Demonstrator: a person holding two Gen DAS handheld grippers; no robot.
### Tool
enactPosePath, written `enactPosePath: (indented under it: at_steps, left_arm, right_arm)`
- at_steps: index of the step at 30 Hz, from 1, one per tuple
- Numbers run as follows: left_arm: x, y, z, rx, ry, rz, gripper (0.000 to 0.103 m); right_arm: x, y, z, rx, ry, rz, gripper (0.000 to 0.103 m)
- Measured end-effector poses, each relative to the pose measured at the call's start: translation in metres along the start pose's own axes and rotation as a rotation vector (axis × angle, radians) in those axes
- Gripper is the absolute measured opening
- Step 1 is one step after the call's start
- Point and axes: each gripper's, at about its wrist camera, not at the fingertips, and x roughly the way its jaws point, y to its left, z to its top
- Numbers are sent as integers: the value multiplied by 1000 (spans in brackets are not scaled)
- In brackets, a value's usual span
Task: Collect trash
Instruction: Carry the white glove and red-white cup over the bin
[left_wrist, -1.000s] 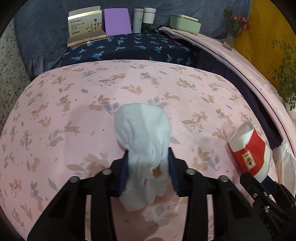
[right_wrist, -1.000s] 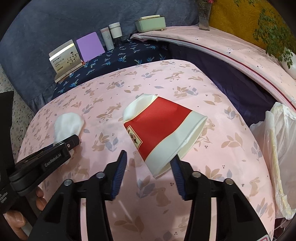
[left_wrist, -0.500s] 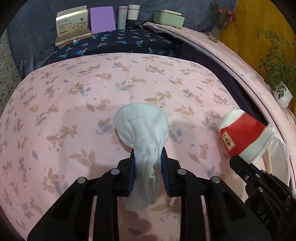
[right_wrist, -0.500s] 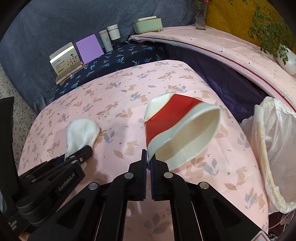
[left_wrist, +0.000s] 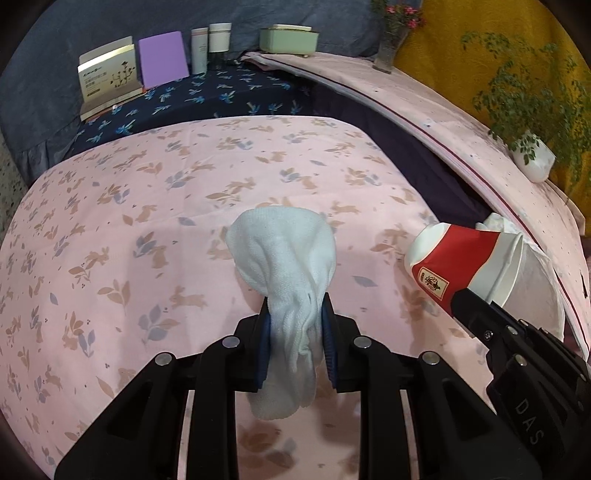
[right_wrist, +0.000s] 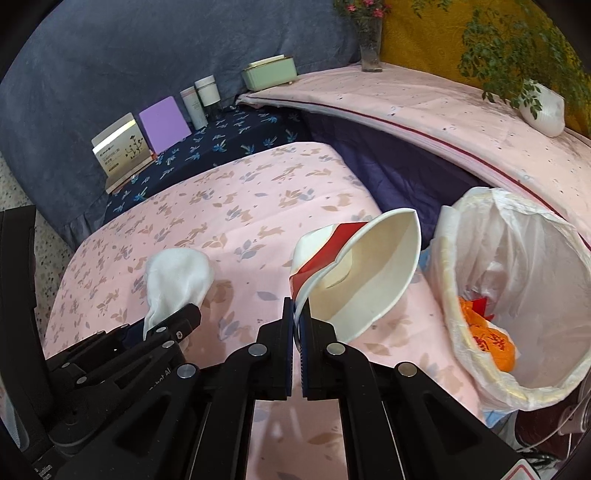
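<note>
A crumpled white tissue (left_wrist: 284, 258) hangs above the pink patterned bedspread (left_wrist: 147, 206), pinched between the blue pads of my left gripper (left_wrist: 295, 317), which is shut on it. The same tissue (right_wrist: 177, 280) shows at lower left in the right wrist view. A red and white paper cup (right_wrist: 362, 280), squashed at the rim, is lifted off the bedspread (right_wrist: 240, 221); my right gripper (right_wrist: 296, 314) is shut on its rim. That cup (left_wrist: 461, 258) appears at the right of the left wrist view. Beside it stands a bin lined with a white bag (right_wrist: 524, 266).
Orange and red wrappers (right_wrist: 487, 332) lie inside the bin. At the back stand a printed box (left_wrist: 107, 81), a purple card (left_wrist: 162, 64), two bottles (left_wrist: 210, 46) and a green tin (left_wrist: 288, 38). A flower vase (right_wrist: 369, 44) and a potted plant (right_wrist: 539, 103) stand on the raised pink ledge.
The right gripper closed on the cup's rim and lifted it toward the bin. The left gripper tightened on the tissue and carried it up and to the right.
</note>
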Motion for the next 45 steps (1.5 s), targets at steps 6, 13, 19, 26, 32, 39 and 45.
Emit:
enactPosePath:
  at_steps: [6,13,19,26,32,39,45]
  left_arm:
    - [-7,-26,-1,42,-7,-15,23]
    - [-14,-60,-3,103,-16,-38,23]
    - [-17,-87,-3,140,-21,-57,23]
    - [-17,-117,-7,186,-21,-81,23]
    - [-17,-144,-10,224,-17,-115,23]
    - [-16,-171,-13,264,-14,-149,23]
    - [-14,-189,-12,291,-10,-169,23]
  right_arm:
    - [-21,-20,0,16,-39,-15,3]
    - [-40,-50,2,65,-73,-37,3]
    - [-52,-78,0,108,-93,-62,3]
    - [-62,-111,-5,158,-106,-94,3]
    - [-69,-138,-11,203,-110,-123,3]
    - [-73,-160,-16,238,-109,-152,3]
    - [-76,-175,-18,259,-112,-172,3]
